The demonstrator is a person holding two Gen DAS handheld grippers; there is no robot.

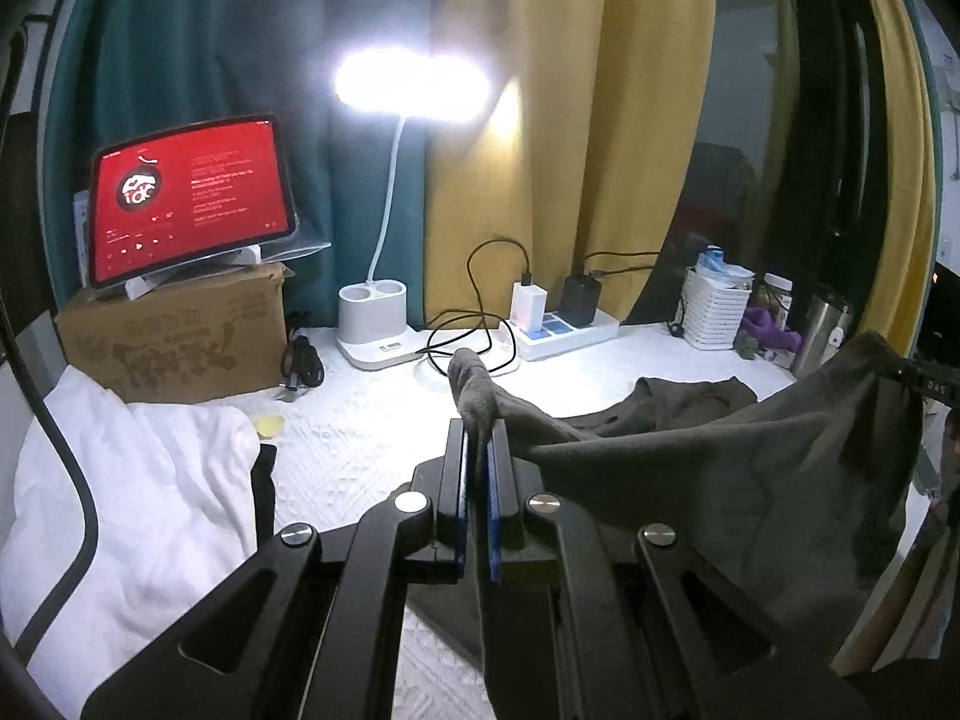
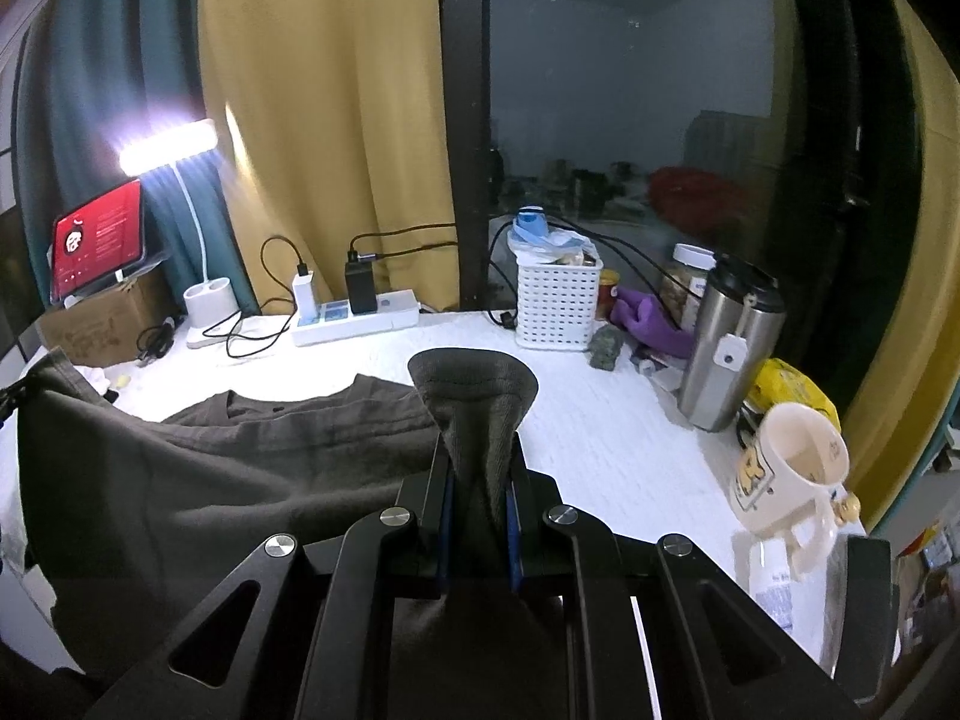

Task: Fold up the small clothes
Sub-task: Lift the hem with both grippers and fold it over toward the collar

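A dark grey-brown shirt [image 1: 750,468] is held up between both grippers, its far part with the collar lying on the white table cover [image 1: 372,426]. My left gripper [image 1: 478,438] is shut on one edge of the shirt; a fold of cloth sticks up past the fingertips. My right gripper [image 2: 480,450] is shut on another edge of the shirt [image 2: 240,456], with a bunch of cloth standing up between the pads. The shirt hangs slack between the two grippers above the table [image 2: 600,420].
At the back stand a lit desk lamp [image 1: 372,324], a power strip [image 1: 570,330] with chargers and cables, a tablet on a cardboard box [image 1: 180,342] and a white basket [image 2: 558,306]. A steel flask [image 2: 726,342] and mug [image 2: 792,480] stand right. White cloth [image 1: 132,510] lies left.
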